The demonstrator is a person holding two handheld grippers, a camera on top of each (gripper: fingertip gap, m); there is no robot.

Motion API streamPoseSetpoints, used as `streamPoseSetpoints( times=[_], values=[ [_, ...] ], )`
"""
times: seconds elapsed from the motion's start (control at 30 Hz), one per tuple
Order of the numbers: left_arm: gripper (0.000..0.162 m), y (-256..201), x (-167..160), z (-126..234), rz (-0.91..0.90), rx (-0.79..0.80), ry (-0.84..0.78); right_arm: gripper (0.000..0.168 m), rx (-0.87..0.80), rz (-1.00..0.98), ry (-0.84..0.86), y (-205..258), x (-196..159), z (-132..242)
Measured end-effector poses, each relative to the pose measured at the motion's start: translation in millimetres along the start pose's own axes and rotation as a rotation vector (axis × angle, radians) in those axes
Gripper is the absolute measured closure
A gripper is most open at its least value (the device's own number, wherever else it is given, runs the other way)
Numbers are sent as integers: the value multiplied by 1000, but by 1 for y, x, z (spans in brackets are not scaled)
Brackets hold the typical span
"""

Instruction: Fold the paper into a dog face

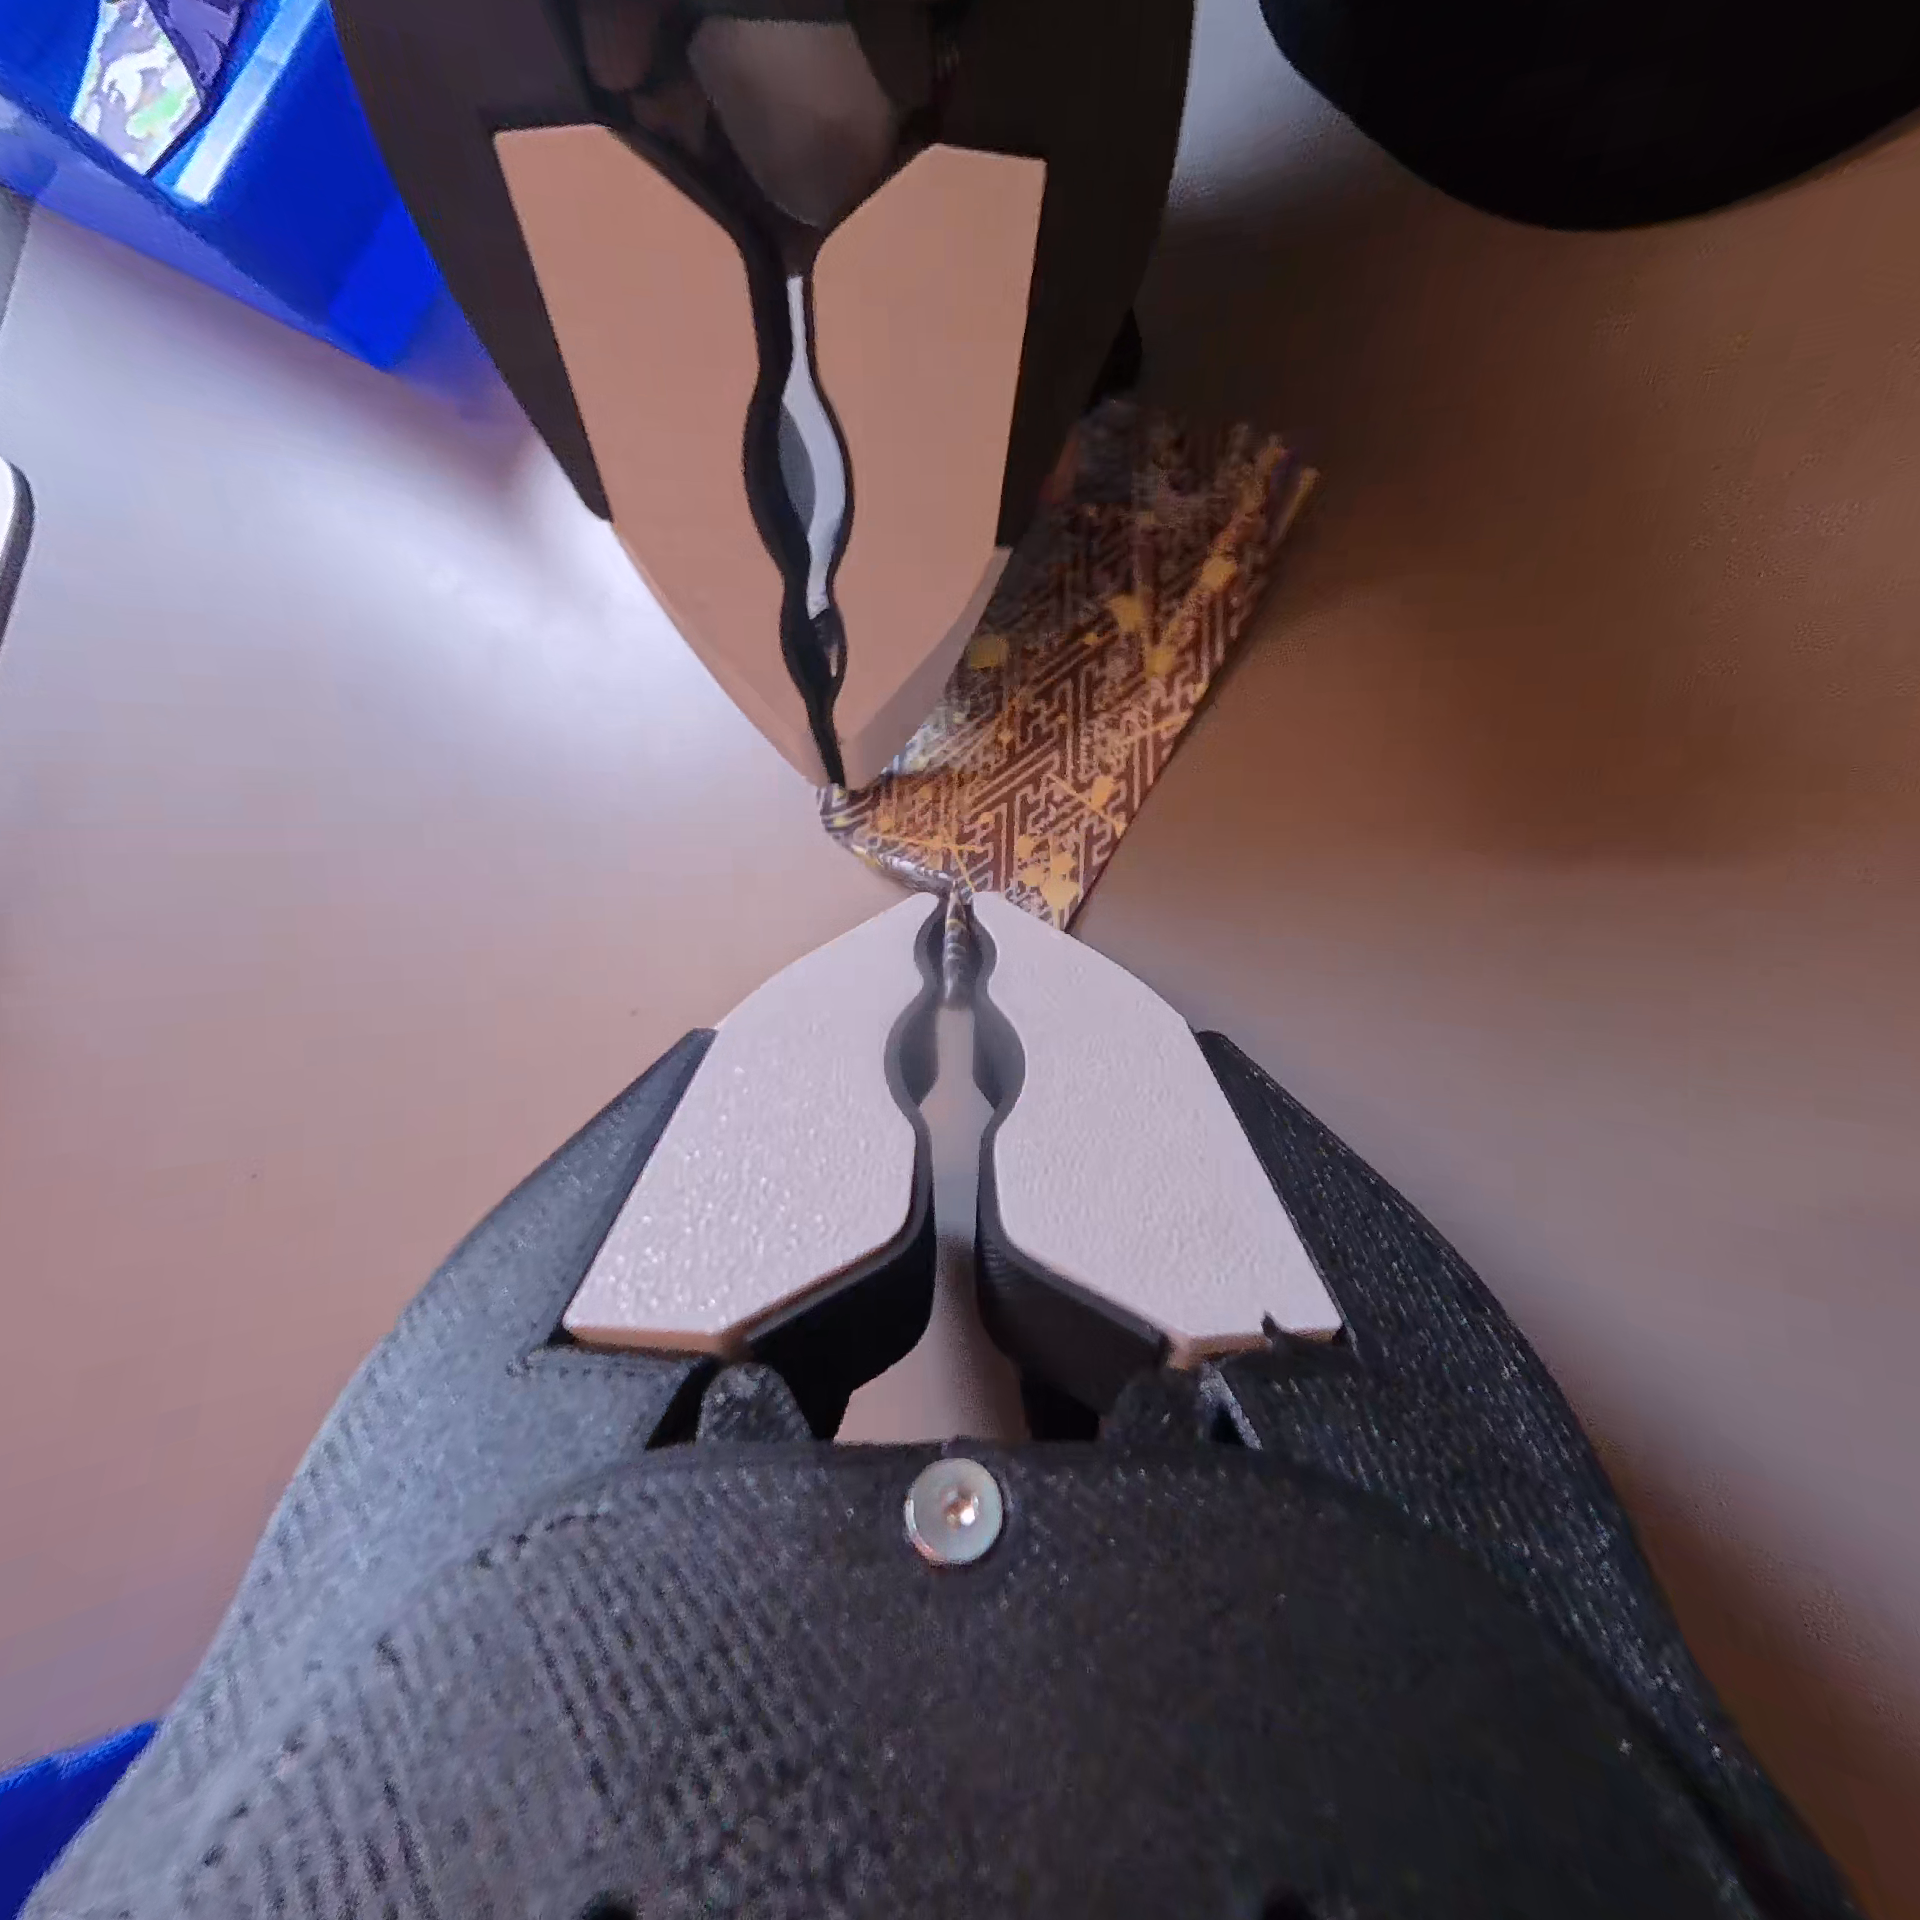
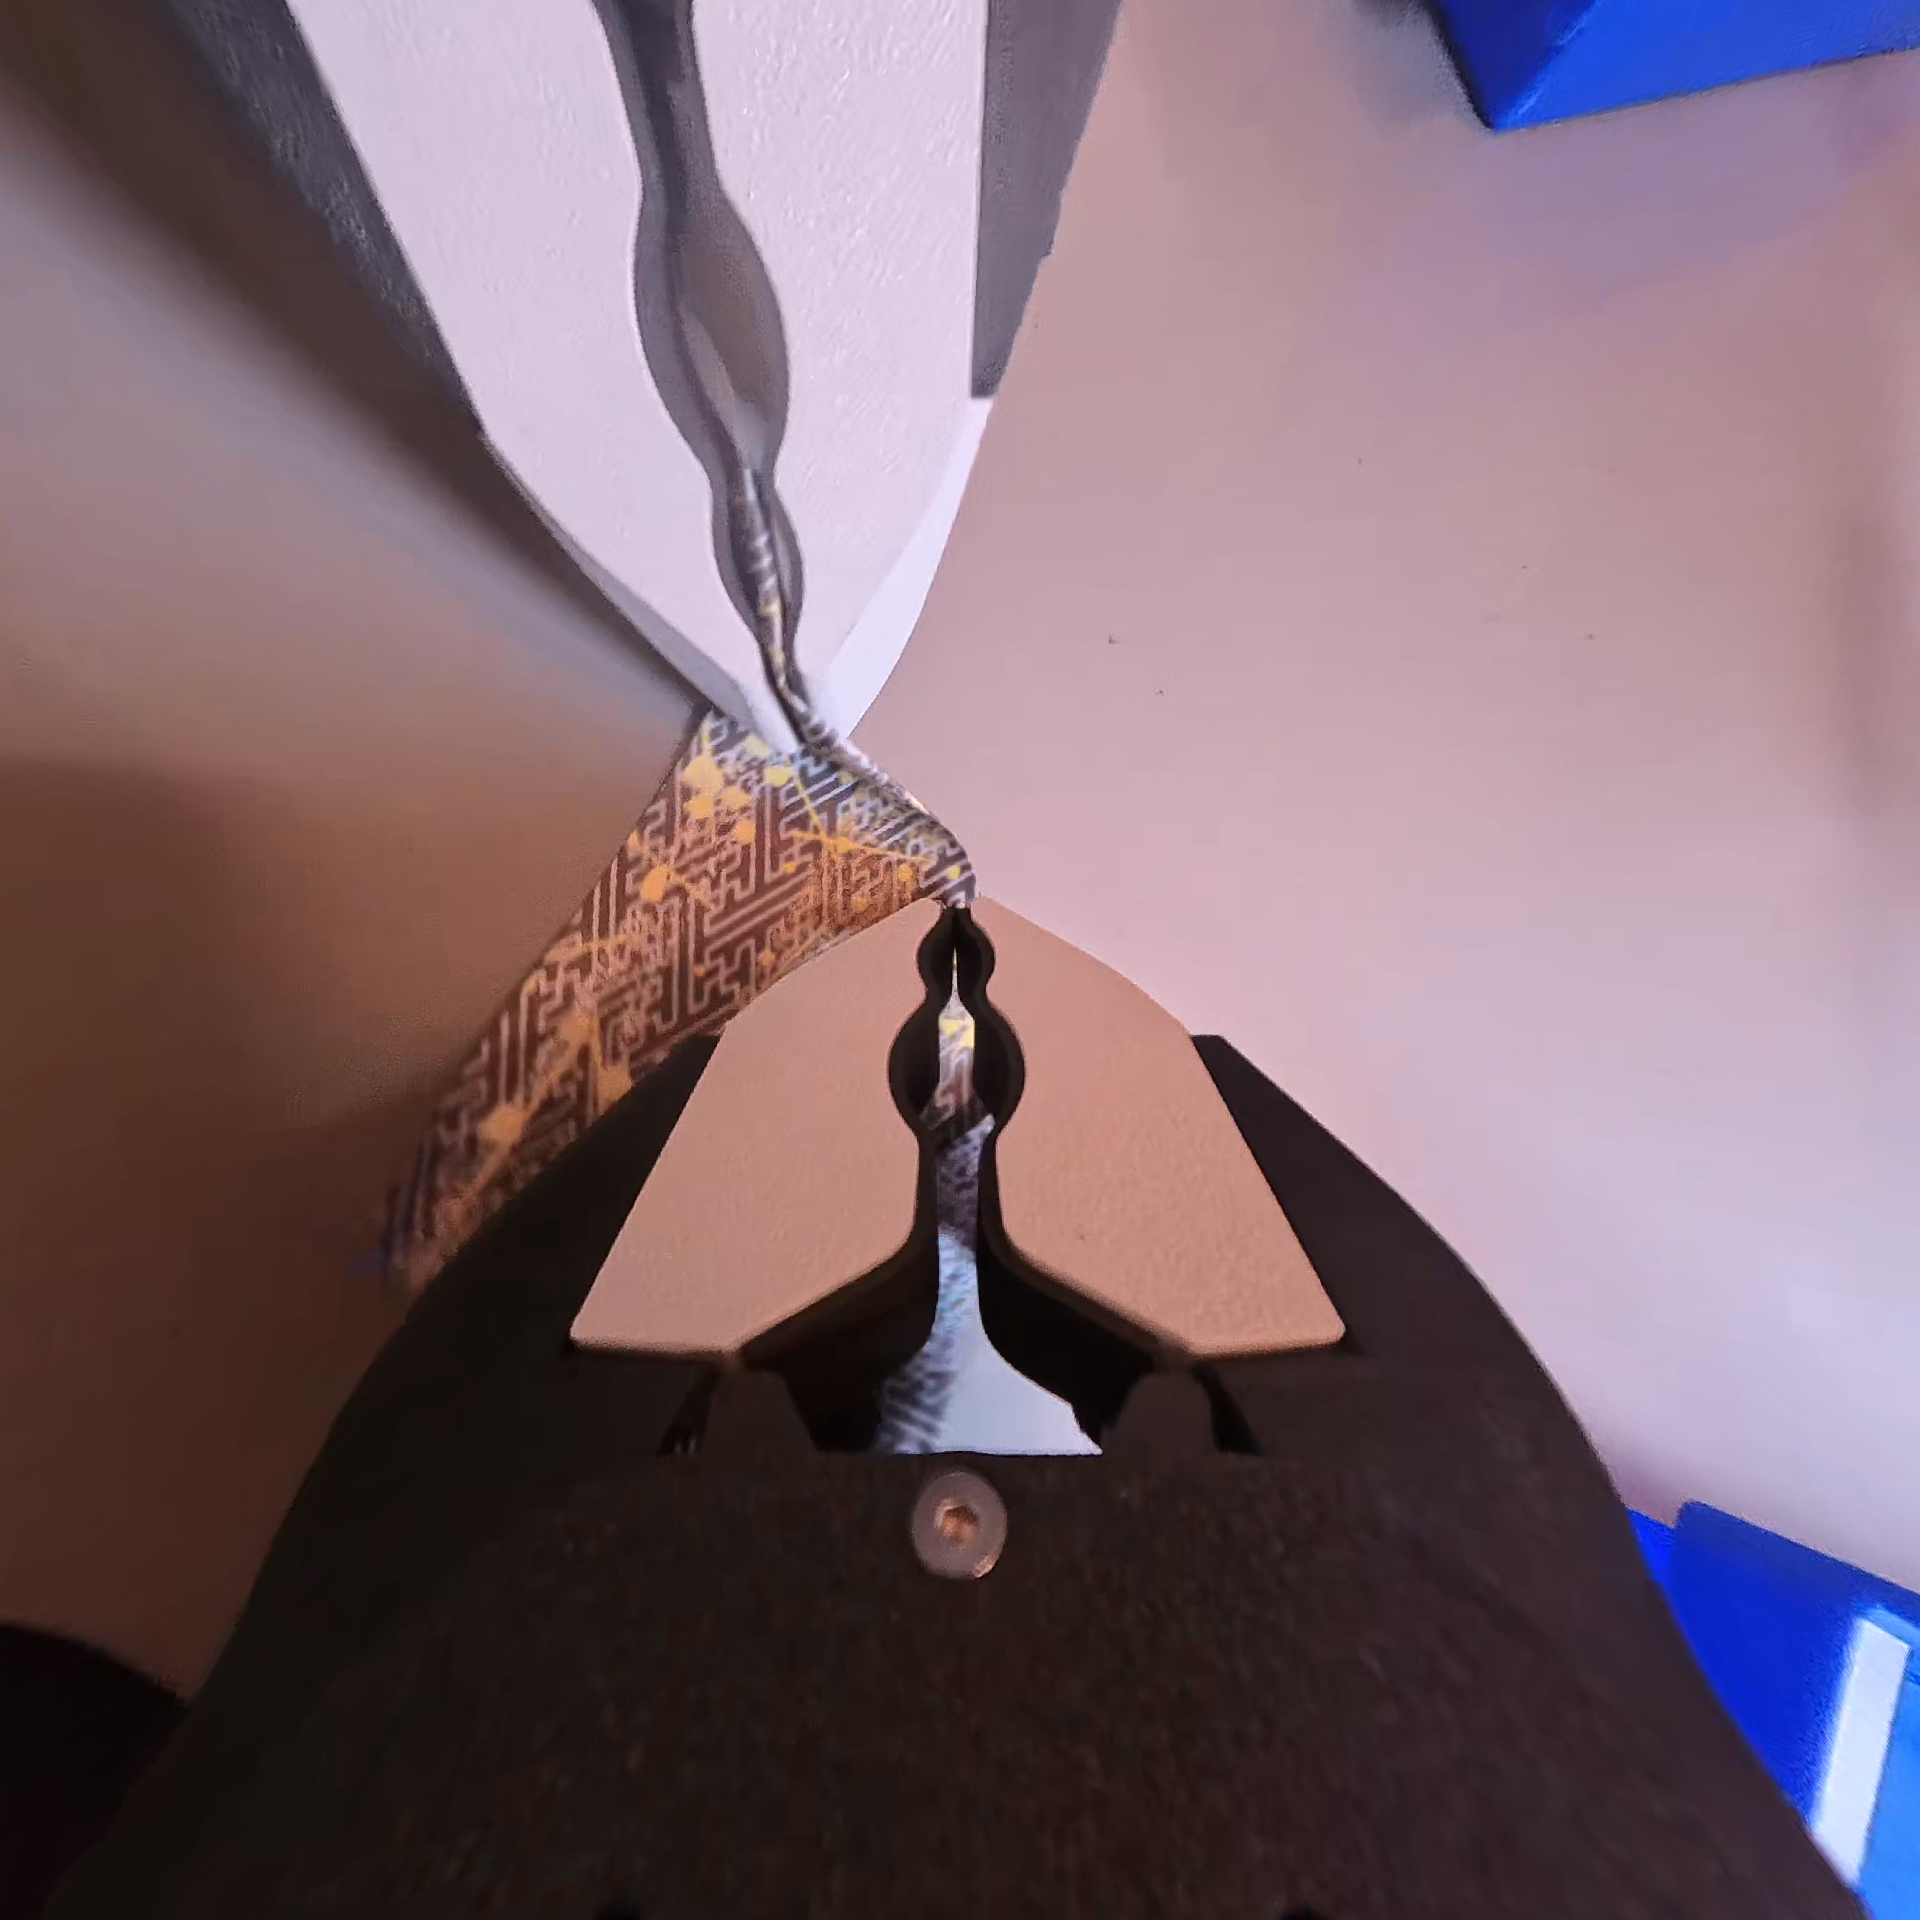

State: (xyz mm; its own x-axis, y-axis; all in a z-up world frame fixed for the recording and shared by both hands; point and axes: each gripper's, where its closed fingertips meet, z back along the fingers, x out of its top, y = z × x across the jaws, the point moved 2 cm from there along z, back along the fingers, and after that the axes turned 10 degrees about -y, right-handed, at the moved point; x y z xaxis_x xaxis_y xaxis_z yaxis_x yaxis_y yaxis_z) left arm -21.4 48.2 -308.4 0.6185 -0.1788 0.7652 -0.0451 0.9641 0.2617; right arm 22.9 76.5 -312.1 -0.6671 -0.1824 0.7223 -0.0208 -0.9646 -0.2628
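The paper (image 1: 1081,717) is brown with a gold maze pattern and lies folded on the pale table. My left gripper (image 1: 954,906) is shut on the paper's near corner, and a sliver of paper shows between its pads. My right gripper (image 1: 831,774) faces it from the far side, tip close to tip, shut on the paper's edge. In the right wrist view the paper (image 2: 707,935) runs left under my right gripper (image 2: 954,912), with paper showing in the slot between its pads. The left gripper (image 2: 795,717) is opposite, shut on the paper.
A blue bin (image 1: 239,208) stands at the far left in the left wrist view. Blue boxes show in the right wrist view at the top right (image 2: 1662,62) and the bottom right (image 2: 1787,1652). A dark sleeve (image 1: 1621,104) is at the top right. My two grippers' fingertips are within a few centimetres of each other.
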Motion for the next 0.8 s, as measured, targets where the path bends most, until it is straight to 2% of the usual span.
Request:
streamPoseSetpoints(
  times=[0.3, 0.4, 0.5, 0.6, 0.67, 0.73, 0.8],
  values=[
    [162, -8, 9, -8, 15, -9, 27, 168, -8, -92, -19, -2, -1, -1],
    [162, -2, 5, -6, -16, 5, 58, 168, 40, -95, -36, 1, 1, 4],
    [162, 3, 2, 0, -88, -29, 48, 147, 80, -106, -66, -1, 4, 13],
    [162, 13, 0, 3, -196, -47, 33, 138, 164, -162, -103, -4, 8, 11],
    [162, 17, -1, 5, -205, -72, 21, 139, 230, -212, -89, -2, 6, 2],
    [162, 18, 0, 7, -200, -82, -7, 161, 204, -220, -89, -6, 4, -6],
    [162, 23, -2, 8, -164, -45, -12, 168, 179, -240, -91, -10, 5, -7]
  ],
)
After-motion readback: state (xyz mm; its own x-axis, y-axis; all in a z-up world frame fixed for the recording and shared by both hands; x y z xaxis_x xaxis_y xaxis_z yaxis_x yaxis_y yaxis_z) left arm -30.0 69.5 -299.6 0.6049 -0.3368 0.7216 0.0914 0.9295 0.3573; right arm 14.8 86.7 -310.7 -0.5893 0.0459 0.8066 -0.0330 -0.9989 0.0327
